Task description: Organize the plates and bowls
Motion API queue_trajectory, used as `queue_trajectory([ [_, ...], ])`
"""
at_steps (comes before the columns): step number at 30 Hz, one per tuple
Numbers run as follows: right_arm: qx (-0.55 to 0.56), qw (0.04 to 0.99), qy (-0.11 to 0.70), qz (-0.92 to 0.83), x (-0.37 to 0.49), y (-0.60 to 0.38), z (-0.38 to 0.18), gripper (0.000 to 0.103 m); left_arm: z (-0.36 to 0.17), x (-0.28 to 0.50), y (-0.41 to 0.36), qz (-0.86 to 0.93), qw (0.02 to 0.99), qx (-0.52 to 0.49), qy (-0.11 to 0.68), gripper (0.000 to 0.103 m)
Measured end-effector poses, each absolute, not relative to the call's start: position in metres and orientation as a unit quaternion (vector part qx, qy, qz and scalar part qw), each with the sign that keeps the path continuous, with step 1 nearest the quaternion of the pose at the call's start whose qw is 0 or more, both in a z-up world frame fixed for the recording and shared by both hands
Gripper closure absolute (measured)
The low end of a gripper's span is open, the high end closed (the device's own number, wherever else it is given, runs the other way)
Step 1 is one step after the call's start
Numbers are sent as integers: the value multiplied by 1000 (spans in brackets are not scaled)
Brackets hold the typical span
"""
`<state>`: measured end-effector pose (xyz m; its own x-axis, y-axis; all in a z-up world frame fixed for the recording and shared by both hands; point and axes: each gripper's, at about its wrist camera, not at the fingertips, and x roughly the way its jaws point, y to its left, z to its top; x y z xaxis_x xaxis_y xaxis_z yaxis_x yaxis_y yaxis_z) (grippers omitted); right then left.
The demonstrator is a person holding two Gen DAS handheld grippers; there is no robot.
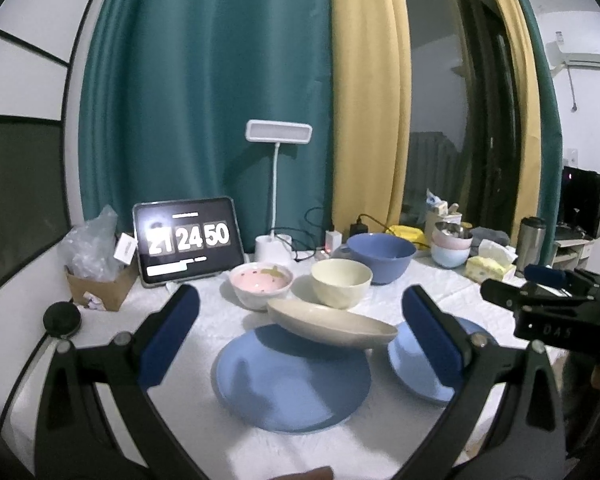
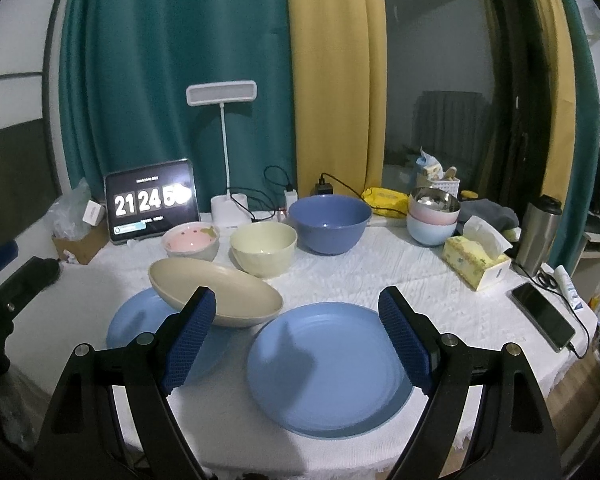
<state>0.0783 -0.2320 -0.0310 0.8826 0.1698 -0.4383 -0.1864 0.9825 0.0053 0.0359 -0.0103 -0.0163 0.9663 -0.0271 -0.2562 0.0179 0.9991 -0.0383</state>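
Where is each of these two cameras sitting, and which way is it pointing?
Left wrist: sits on the left gripper, facing the tilted beige dish over a blue plate; the right gripper shows at right.
Right wrist: sits on the right gripper, facing the other blue plate.
Both share the bowls, tablet clock and curtains.

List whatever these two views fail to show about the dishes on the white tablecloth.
- Left wrist view: the smaller blue plate is largely hidden by the left gripper's finger.
- Both views: how the tilted beige oval dish rests on the other blue plate; its underside is hidden.
- Contents of the metal bowl atop the stacked pastel bowls: too small.
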Motion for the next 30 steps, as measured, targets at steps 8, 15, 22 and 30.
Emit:
queue_trajectory([
  [8, -13, 965, 248, 90, 105, -235, -45, 17, -22, 63, -10, -10, 989, -12, 149, 1],
  [15, -6, 958, 272, 87, 130, -237, -57, 17, -33, 94, -10, -8, 984, -9, 178, 1],
  [22, 0, 950, 299, 89, 160, -237, -70, 17, -47, 125, -10, -4, 978, -6, 210, 1],
  [30, 6, 938, 330, 101, 197, -231, -86, 17, -62, 155, -8, 1, 971, -7, 240, 1],
])
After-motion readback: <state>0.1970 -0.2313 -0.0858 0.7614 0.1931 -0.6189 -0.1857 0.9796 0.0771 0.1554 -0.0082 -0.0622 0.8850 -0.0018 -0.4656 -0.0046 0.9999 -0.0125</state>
